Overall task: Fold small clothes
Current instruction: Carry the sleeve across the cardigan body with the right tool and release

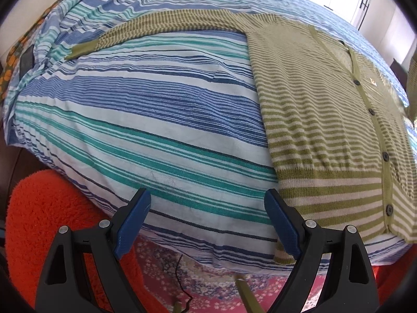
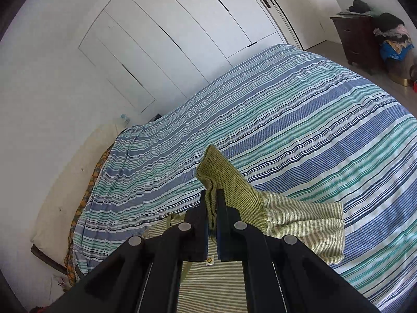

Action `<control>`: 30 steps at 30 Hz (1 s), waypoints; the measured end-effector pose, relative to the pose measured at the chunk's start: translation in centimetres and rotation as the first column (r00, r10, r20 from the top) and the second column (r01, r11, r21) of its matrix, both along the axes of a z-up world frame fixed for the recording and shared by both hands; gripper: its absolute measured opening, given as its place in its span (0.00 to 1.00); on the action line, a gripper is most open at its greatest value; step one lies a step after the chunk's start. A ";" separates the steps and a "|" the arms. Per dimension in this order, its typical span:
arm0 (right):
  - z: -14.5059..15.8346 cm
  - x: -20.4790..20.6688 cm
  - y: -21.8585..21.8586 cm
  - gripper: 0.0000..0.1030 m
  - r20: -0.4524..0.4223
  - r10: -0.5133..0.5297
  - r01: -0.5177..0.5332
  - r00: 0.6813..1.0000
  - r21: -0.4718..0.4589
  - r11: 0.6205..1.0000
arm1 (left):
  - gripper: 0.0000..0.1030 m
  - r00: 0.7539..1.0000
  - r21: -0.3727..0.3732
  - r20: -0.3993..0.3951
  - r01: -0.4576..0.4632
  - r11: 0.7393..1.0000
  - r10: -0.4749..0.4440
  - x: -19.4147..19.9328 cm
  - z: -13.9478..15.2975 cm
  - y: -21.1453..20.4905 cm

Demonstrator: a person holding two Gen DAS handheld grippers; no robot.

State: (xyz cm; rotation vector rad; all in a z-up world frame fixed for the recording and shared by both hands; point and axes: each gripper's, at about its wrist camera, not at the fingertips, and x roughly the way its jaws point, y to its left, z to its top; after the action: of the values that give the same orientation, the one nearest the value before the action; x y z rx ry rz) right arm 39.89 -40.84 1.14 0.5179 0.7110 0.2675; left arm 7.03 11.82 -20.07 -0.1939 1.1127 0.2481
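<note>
A green and cream striped cardigan (image 1: 325, 120) lies flat and buttoned on the striped bed cover (image 1: 156, 120), with one sleeve (image 1: 146, 27) stretched out to the left. My left gripper (image 1: 207, 206) is open and empty, low at the near edge of the bed, just left of the cardigan's hem. My right gripper (image 2: 212, 195) is shut on the green cuff (image 2: 224, 174) of the other sleeve (image 2: 307, 221) and holds it lifted over the cardigan's body (image 2: 213, 281).
The bed cover (image 2: 286, 120) spreads wide beyond the cardigan. An orange fluffy rug (image 1: 52, 221) and a pink patterned carpet (image 1: 208, 281) lie below the bed edge. White wardrobe doors (image 2: 169, 39) stand behind the bed. A dark dresser (image 2: 359, 39) with piled clothes stands at the far right.
</note>
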 end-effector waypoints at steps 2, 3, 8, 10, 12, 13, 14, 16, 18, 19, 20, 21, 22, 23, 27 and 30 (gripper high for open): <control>-1.3 1.2 5.7 0.04 -0.016 0.045 -0.045 0.999 -0.002 0.999 | 0.87 1.000 -0.038 0.004 -0.027 0.999 0.027 -0.2 0.1 1.1; -2.2 1.7 8.5 0.04 -0.024 0.064 -0.064 0.998 0.004 0.998 | 0.87 0.999 -0.062 0.007 -0.043 0.997 0.044 -0.3 0.1 1.6; -6.8 4.6 19.5 0.04 -0.074 0.147 -0.147 0.986 -0.003 0.989 | 0.87 0.990 -0.176 -0.004 -0.137 0.975 0.138 -0.4 -0.4 4.2; -9.1 5.3 22.8 0.04 -0.111 0.166 -0.170 0.980 -0.026 0.985 | 0.87 0.987 -0.205 -0.013 -0.160 0.966 0.161 -0.4 -0.6 4.8; -11.7 5.5 25.1 0.04 -0.154 0.181 -0.189 0.971 -0.045 0.981 | 0.87 0.987 -0.210 -0.013 -0.162 0.964 0.163 -0.4 -0.7 4.8; -12.8 5.6 26.0 0.04 -0.174 0.183 -0.195 0.968 -0.058 0.979 | 0.87 0.987 -0.204 -0.012 -0.158 0.966 0.159 -0.3 -0.7 4.7; -13.7 5.5 26.7 0.04 -0.191 0.185 -0.200 0.964 -0.066 0.978 | 0.87 0.988 -0.196 -0.013 -0.152 0.969 0.152 -0.2 -0.7 4.5; -15.3 5.4 27.8 0.04 -0.213 0.194 -0.211 0.957 -0.059 0.976 | 0.87 0.990 -0.176 -0.016 -0.138 0.975 0.138 -0.1 -0.8 4.1; -16.1 5.2 28.7 0.04 -0.220 0.202 -0.218 0.954 -0.048 0.975 | 0.87 0.992 -0.163 -0.019 -0.129 0.978 0.127 0.0 -0.9 3.7; -16.3 5.2 29.1 0.04 -0.219 0.209 -0.224 0.953 -0.041 0.974 | 0.87 0.992 -0.159 -0.021 -0.126 0.979 0.124 0.0 -1.0 3.7; -16.2 5.3 29.8 0.04 -0.214 0.220 -0.232 0.952 -0.033 0.972 | 0.87 0.992 -0.158 -0.021 -0.125 0.980 0.123 0.1 -1.0 3.6; -16.3 5.3 30.3 0.04 -0.208 0.234 -0.244 0.950 -0.021 0.970 | 0.87 0.992 -0.157 -0.022 -0.125 0.980 0.123 0.1 -1.0 3.6; -16.0 5.3 30.8 0.04 -0.198 0.257 -0.262 0.946 0.002 0.965 | 0.87 0.992 -0.157 -0.022 -0.126 0.980 0.124 0.0 -1.0 3.7; -15.9 5.3 31.5 0.04 -0.187 0.282 -0.283 0.941 0.024 0.959 | 0.87 0.992 -0.157 -0.024 -0.127 0.979 0.125 0.1 -1.0 3.8; -16.4 5.4 34.4 0.07 -0.213 0.352 -0.363 0.911 -0.013 0.932 | 0.87 0.992 -0.154 -0.031 -0.126 0.980 0.122 0.0 -1.1 3.8; -18.7 5.5 34.8 0.64 -0.328 0.385 -0.398 0.862 0.029 0.917 | 0.87 0.993 -0.150 -0.033 -0.121 0.981 0.118 0.0 -1.1 3.7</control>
State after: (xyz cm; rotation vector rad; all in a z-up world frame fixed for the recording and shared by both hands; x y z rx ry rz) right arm 45.40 -6.08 -17.60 0.3774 1.1491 0.5568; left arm 6.99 15.48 -21.20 -0.3951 1.1455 0.2731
